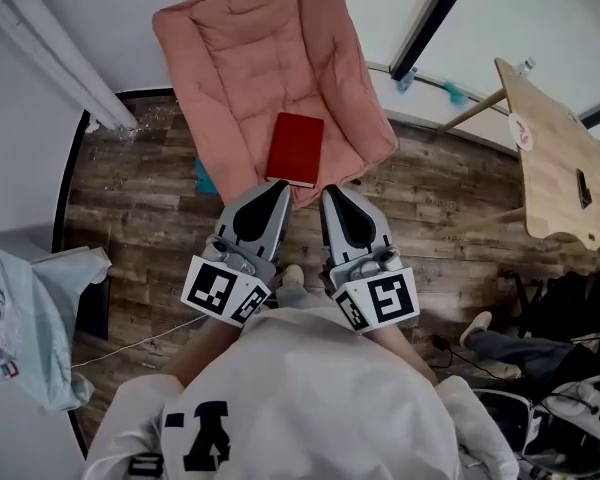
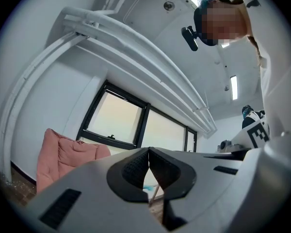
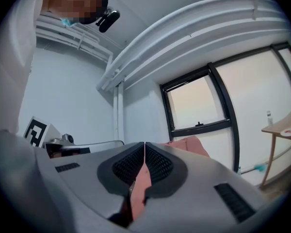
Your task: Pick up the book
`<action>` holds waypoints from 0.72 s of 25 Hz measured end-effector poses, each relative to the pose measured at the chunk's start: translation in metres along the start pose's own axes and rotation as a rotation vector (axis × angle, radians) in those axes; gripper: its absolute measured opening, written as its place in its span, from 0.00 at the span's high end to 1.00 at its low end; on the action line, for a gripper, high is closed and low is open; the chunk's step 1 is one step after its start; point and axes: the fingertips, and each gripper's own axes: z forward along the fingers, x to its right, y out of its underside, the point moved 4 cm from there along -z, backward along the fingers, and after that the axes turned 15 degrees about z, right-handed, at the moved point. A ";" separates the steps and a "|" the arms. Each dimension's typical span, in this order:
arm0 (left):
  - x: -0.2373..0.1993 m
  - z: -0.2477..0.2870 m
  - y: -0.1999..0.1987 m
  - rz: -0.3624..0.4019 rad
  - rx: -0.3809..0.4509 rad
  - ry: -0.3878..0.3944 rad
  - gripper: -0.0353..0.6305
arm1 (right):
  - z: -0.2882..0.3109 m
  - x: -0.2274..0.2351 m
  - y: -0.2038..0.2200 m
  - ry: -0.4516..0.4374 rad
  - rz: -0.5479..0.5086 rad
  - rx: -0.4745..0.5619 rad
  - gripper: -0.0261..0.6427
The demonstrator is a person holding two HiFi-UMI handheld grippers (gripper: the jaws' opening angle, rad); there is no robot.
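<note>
A dark red book [image 1: 296,149] lies flat on the seat of a pink padded chair [image 1: 250,58], near its front edge, in the head view. My left gripper [image 1: 283,184] and my right gripper [image 1: 326,189] are held side by side just short of the book, both pointing at the chair. Both are shut with nothing between the jaws. In the left gripper view the left gripper [image 2: 149,149] has its pads together and the pink chair [image 2: 63,154] shows at the left. The right gripper [image 3: 144,143] has its pads together too, and the pink chair [image 3: 194,144] shows behind them.
A wooden table [image 1: 560,163] stands at the right. White curtains [image 1: 50,48] hang at the far left by dark-framed windows [image 3: 203,106]. A pale cloth bundle [image 1: 30,318] lies at the lower left. Dark bags and shoes [image 1: 540,338] clutter the lower right floor.
</note>
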 end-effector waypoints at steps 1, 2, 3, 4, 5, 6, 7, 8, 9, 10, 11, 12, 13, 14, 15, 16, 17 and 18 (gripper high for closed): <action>-0.001 0.014 0.003 -0.003 -0.008 -0.004 0.94 | 0.006 0.014 -0.005 0.006 0.009 0.000 0.92; -0.001 0.026 0.007 -0.007 -0.020 -0.010 0.94 | 0.013 0.028 -0.010 0.012 0.019 -0.003 0.92; -0.003 0.036 0.011 -0.015 -0.034 -0.014 0.94 | 0.019 0.039 -0.013 0.017 0.028 -0.009 0.92; -0.005 0.043 0.015 -0.025 -0.047 -0.017 0.94 | 0.026 0.045 -0.013 0.020 0.036 -0.016 0.92; -0.009 0.046 0.018 -0.036 -0.056 -0.018 0.94 | 0.031 0.048 -0.012 0.022 0.041 -0.025 0.92; -0.013 0.047 0.021 -0.045 -0.063 -0.017 0.94 | 0.036 0.048 -0.009 0.023 0.043 -0.032 0.92; -0.016 0.047 0.023 -0.051 -0.066 -0.014 0.94 | 0.039 0.047 -0.007 0.023 0.044 -0.036 0.92; -0.020 0.047 0.024 -0.052 -0.066 -0.010 0.94 | 0.042 0.045 -0.006 0.024 0.044 -0.036 0.92; -0.024 0.047 0.024 -0.050 -0.064 -0.007 0.94 | 0.045 0.044 -0.004 0.027 0.044 -0.034 0.92; -0.029 0.046 0.025 -0.049 -0.062 -0.005 0.94 | 0.049 0.042 -0.002 0.030 0.044 -0.032 0.92; -0.034 0.046 0.025 -0.049 -0.062 -0.004 0.94 | 0.052 0.041 -0.001 0.033 0.045 -0.030 0.92; -0.038 0.046 0.026 -0.053 -0.065 -0.003 0.94 | 0.055 0.040 0.000 0.036 0.045 -0.030 0.92; -0.041 0.047 0.027 -0.058 -0.070 -0.001 0.94 | 0.058 0.041 0.000 0.038 0.045 -0.030 0.92; -0.044 0.049 0.027 -0.064 -0.074 0.003 0.94 | 0.061 0.041 -0.002 0.039 0.045 -0.028 0.92; -0.045 0.052 0.028 -0.067 -0.078 0.007 0.94 | 0.063 0.043 -0.003 0.042 0.045 -0.025 0.92; -0.048 0.055 0.028 -0.070 -0.079 0.011 0.94 | 0.066 0.045 -0.005 0.047 0.044 -0.023 0.92; -0.050 0.057 0.028 -0.072 -0.080 0.013 0.94 | 0.070 0.046 -0.005 0.051 0.043 -0.023 0.92; -0.053 0.058 0.028 -0.074 -0.080 0.014 0.94 | 0.072 0.046 -0.004 0.055 0.039 -0.025 0.92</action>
